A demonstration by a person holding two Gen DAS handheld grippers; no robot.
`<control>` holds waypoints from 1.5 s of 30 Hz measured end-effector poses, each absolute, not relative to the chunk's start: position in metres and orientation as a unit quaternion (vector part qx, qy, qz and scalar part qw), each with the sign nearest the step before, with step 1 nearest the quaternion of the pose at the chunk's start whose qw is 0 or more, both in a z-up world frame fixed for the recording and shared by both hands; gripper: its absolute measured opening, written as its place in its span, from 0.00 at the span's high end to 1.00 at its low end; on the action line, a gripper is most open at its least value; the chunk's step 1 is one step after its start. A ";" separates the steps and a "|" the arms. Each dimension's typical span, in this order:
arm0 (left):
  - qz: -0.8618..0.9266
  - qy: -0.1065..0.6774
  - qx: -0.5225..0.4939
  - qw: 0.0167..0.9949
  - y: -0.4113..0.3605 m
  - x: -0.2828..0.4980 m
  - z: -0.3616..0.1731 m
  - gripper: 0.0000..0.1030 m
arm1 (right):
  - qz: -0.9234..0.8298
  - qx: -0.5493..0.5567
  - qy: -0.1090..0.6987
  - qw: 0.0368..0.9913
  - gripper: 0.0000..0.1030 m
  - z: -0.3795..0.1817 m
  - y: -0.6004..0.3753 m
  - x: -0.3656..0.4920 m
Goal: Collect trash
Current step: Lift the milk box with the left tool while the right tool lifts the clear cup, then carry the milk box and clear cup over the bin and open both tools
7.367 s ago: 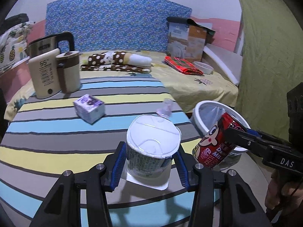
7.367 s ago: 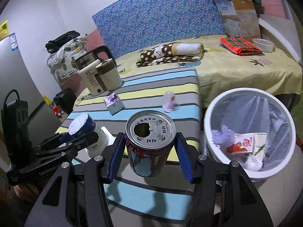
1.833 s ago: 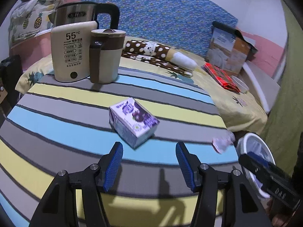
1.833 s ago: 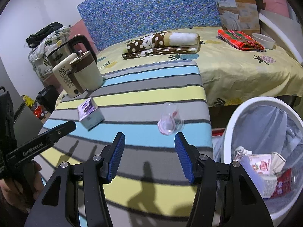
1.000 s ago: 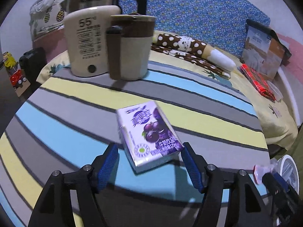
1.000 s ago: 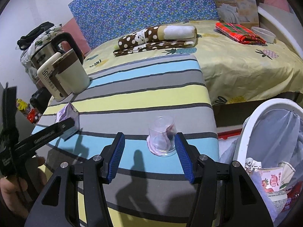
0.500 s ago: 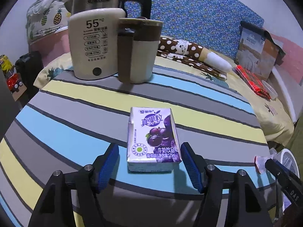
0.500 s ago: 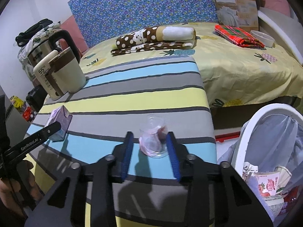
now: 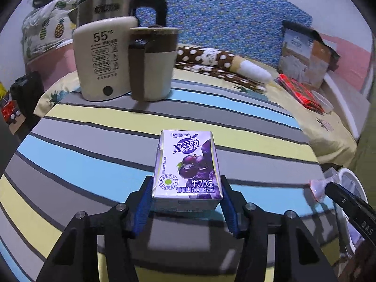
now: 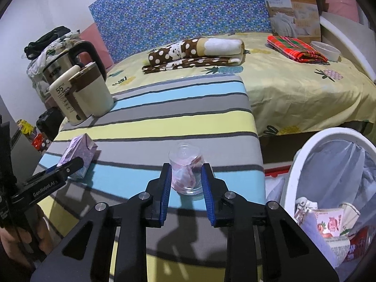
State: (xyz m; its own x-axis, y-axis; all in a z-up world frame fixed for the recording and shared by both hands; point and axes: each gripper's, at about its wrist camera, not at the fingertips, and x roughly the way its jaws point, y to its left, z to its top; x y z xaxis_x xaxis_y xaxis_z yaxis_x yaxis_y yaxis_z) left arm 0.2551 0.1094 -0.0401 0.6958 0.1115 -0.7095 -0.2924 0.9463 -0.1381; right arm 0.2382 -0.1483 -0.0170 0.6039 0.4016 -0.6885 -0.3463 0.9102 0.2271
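Cartons like this purple drink carton (image 9: 188,166) crush easily, so the left gripper (image 9: 186,205) should finish its squeeze gently. Its blue fingers (image 9: 142,208) are closing around the carton's near end, one on each side; whether they already press on it cannot be told. The carton lies flat near the middle of the striped bench (image 9: 70,159), in front of the kettle (image 9: 105,56) and the mug (image 9: 152,63). Squaring the fingers to the two long sides before lifting would, I judge, stop the carton from twisting out.

On the right, the right gripper (image 10: 185,183) has its fingers (image 10: 165,188) pressed against the clear plastic cup (image 10: 186,166), which sits near the right edge of the bench with something pink inside. The cup is thin and slippery, so a firm but light hold low on its wall seems best.

Both pieces belong in the white bin (image 10: 303,164) just right of the bench, already holding wrappers. Lift each one clear of the bench edge and bin rim before letting go, and keep the cup upright in case residue spills.
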 end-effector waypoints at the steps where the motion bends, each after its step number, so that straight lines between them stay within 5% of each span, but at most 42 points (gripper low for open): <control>1: 0.105 0.373 -0.119 0.914 0.106 0.252 -0.039 0.48 | 0.211 0.036 0.392 0.895 0.73 -0.016 -0.150 0.235; 25: -0.008 0.361 -0.092 0.928 0.021 0.161 -0.011 0.48 | 0.210 0.041 0.358 0.909 0.73 0.016 -0.179 0.167; 45: -0.091 0.355 -0.058 0.929 -0.057 0.174 0.007 0.48 | 0.157 0.069 0.335 0.926 0.73 0.019 -0.227 0.156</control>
State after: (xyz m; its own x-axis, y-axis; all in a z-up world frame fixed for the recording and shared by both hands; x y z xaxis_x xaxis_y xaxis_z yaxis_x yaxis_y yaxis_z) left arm 0.1745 -0.0573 0.0068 0.7319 -0.2096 -0.6484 0.1273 0.9768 -0.1720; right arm 0.1562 -0.2266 0.0191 0.7262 0.3381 -0.5986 -0.2450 0.9408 0.2342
